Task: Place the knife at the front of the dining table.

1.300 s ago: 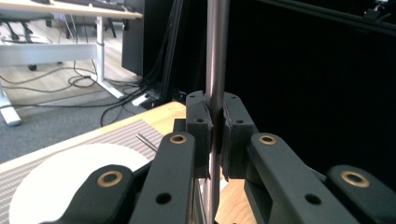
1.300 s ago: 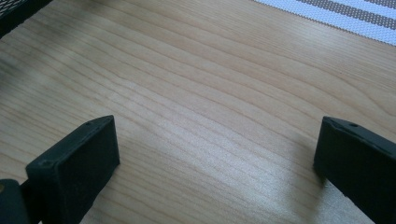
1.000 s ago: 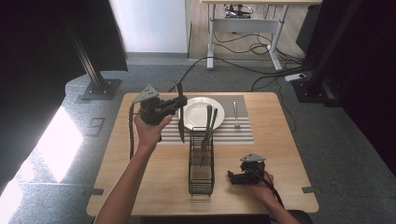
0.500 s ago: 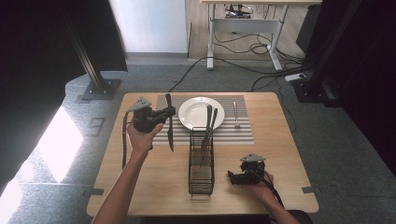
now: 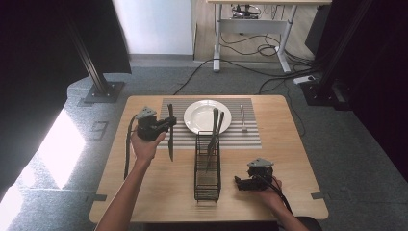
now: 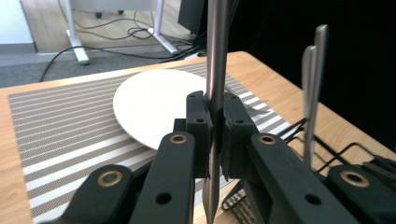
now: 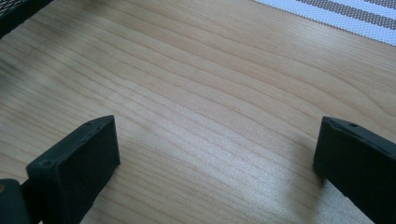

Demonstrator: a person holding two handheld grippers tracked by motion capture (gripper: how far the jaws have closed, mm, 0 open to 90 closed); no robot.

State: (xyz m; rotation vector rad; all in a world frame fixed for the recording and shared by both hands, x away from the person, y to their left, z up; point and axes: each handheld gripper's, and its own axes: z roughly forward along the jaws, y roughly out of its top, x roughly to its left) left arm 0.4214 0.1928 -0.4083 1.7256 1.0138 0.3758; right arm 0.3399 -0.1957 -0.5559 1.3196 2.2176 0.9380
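The left hand-held gripper (image 5: 166, 126) is clamped on a knife (image 5: 170, 137), holding it upright above the striped mat (image 5: 240, 137) just left of the plate (image 5: 196, 117). The right hand-held gripper (image 5: 239, 182) rests on the counter (image 5: 288, 168) beside the wire rack (image 5: 208, 185), its jaws wide apart and empty.

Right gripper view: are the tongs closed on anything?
No, the right tongs stand wide apart over the bare wooden table, with nothing between them.

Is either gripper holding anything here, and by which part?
The left gripper is shut on a knife, clamped partway along its length, with the knife standing upright. The right gripper is open over bare table, holding nothing.
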